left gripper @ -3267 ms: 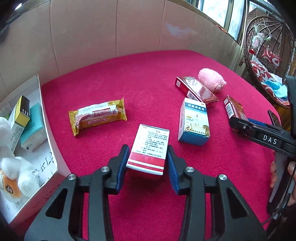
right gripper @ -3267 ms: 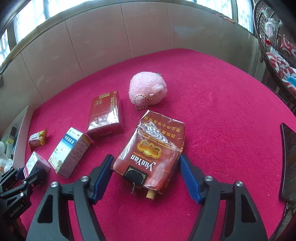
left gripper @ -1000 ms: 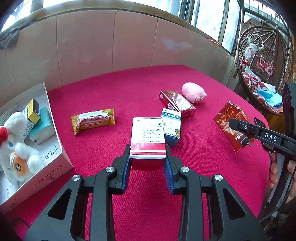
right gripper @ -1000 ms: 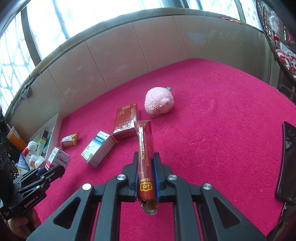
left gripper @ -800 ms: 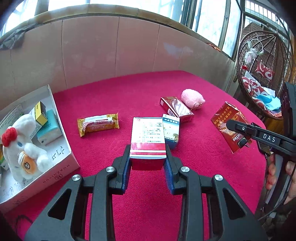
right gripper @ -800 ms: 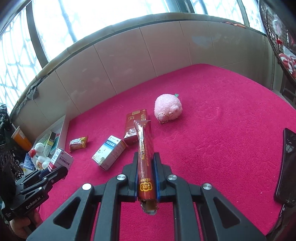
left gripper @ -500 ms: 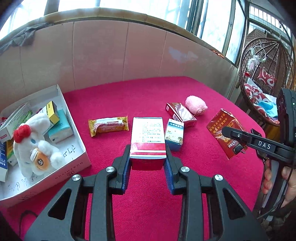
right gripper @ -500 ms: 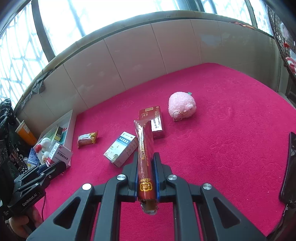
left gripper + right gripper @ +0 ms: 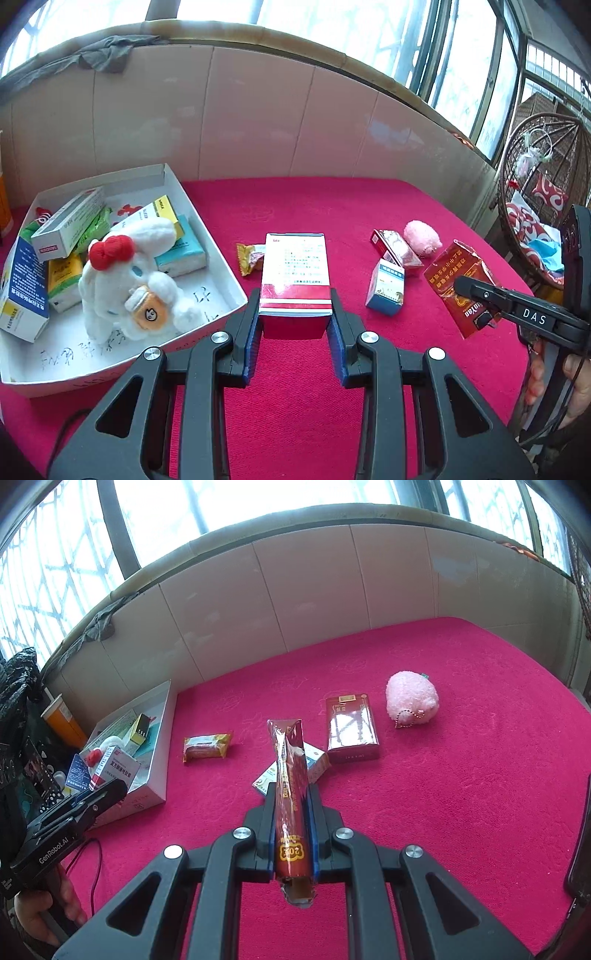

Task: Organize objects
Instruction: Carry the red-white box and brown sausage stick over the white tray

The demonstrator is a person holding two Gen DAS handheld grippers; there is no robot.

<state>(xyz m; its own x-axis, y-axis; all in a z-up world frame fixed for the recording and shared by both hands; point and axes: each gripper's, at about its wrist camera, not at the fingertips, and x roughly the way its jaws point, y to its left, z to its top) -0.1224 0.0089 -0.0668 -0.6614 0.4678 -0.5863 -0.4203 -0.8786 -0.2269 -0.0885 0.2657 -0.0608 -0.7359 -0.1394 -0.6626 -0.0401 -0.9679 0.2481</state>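
Over the crimson cloth, the left gripper [image 9: 294,325] clamps a red-and-white cardboard medicine box [image 9: 294,280], the open white cardboard tray [image 9: 207,236] just to its left; the right gripper [image 9: 291,834], farther off, pinches a flattened dark-red cigarette pack [image 9: 290,794] edge-on.

Tiled wall [image 9: 258,122], bright windows [image 9: 258,502]

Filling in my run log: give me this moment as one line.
left gripper: shut on red-and-white box | right gripper: shut on red pack | both lifted off cloth | white tray: partly filled
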